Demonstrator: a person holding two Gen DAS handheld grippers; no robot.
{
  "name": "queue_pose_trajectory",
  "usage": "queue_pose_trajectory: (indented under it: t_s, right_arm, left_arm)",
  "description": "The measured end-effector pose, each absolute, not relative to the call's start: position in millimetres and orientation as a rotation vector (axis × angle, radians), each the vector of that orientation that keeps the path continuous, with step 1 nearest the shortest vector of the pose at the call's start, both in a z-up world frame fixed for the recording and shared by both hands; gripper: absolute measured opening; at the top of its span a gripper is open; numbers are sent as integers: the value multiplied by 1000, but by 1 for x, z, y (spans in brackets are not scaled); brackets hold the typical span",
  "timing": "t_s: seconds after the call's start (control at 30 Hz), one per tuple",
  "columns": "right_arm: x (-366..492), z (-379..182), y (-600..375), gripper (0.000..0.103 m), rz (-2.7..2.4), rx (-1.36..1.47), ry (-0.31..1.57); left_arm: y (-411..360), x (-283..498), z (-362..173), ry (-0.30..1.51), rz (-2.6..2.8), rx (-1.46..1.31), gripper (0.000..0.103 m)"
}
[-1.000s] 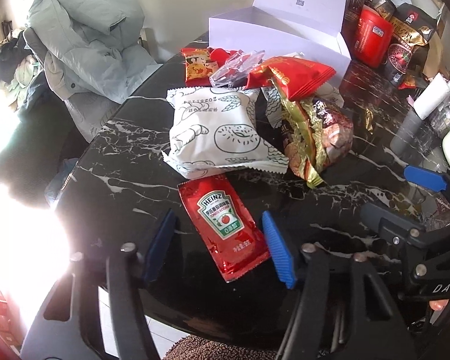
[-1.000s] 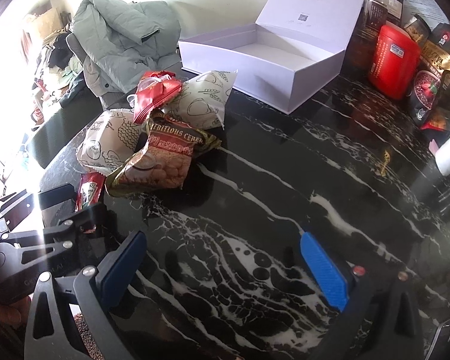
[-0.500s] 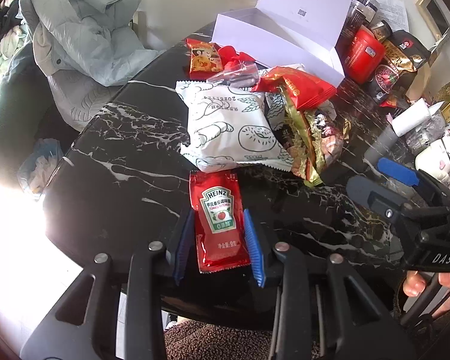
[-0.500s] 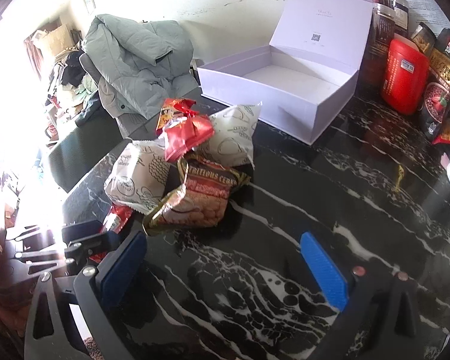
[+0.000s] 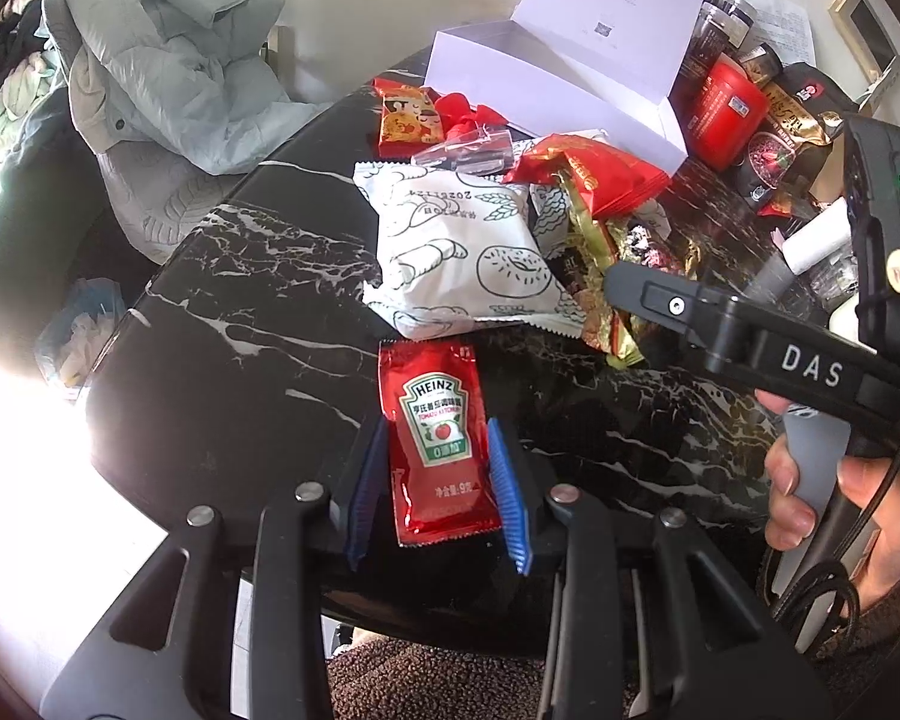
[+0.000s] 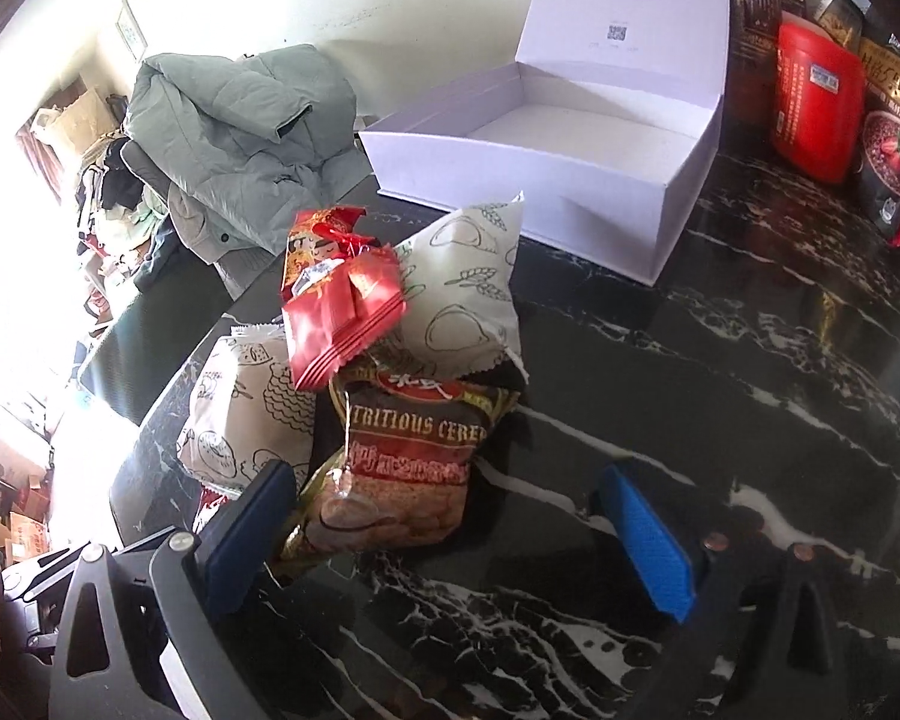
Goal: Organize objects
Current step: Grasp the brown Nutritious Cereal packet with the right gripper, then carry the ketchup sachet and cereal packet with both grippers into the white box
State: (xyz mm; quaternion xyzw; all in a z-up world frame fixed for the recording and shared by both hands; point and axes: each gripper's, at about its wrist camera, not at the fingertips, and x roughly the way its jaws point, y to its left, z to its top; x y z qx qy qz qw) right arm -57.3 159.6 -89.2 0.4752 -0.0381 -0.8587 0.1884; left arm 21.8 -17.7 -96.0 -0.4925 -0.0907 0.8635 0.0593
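Left wrist view, lower centre: the left gripper (image 5: pixel 440 489) has its blue pads pressed against both long edges of the ketchup sachet (image 5: pixel 438 441), which lies flat on the black marble table (image 5: pixel 240 324) just below a white pastry bag (image 5: pixel 459 258). To lift it well, I would raise it straight and gently, since so thin and slippery a sachet could buckle or slide out, then carry it to the open white box (image 6: pixel 546 144) at the upper right of the right wrist view, clearing the snack pile on the way. The right gripper (image 6: pixel 450 531) is closing slightly from wide; the lower end of the cereal bag (image 6: pixel 402 474) sits between its jaws, against the left one and well clear of the right, so nothing is clamped yet. It should centre on the bag before squeezing. How firmly the sachet is pinched, and whether it has left the table, I cannot tell. The sachet is all but hidden in the right wrist view, glare whitens the left of both frames, and the snacks under the red packet (image 6: pixel 342 315) overlap too much to count.
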Motion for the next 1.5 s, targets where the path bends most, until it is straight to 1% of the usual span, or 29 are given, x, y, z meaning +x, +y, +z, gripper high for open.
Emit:
queue_pose_trajectory:
  t_s: [0.03,0.13,0.17,0.2,0.63,0.93,1.03,1.23,1.37,1.5]
  right_arm:
    - [-58,-92,160,94,-2390,1343,-128]
    - [-55,-92,159,74,-2363,1326,-126]
    - [-54,-92,159,61,-2354,1327,-126]
    - [-54,-93,159,52,-2349,1334,-124]
    - [-26,-84,182,50,-2327,1325,-74]
    - [-8,-81,202,50,-2349,1326,-11]
    - [-8,-84,206,51,-2340,1339,-16]
    - [-9,-89,209,53,-2324,1360,-12]
    - [-10,-88,207,60,-2320,1346,13]
    - [-13,-89,206,60,-2305,1335,1]
  left_arm:
    - [-17,22,-96,-270,2617,-1492,32]
    - [-16,22,-96,-254,2622,-1494,32]
    - [-16,22,-96,-251,2624,-1494,32]
    - [-16,22,-96,-253,2625,-1495,32]
    - [-9,26,-96,-284,2587,-1506,32]
    - [19,29,-95,-227,2528,-1497,32]
    - [23,29,-95,-212,2518,-1501,32]
    - [24,29,-95,-216,2508,-1510,32]
    - [24,28,-95,-222,2502,-1513,32]
    - [24,26,-95,-228,2497,-1513,32]
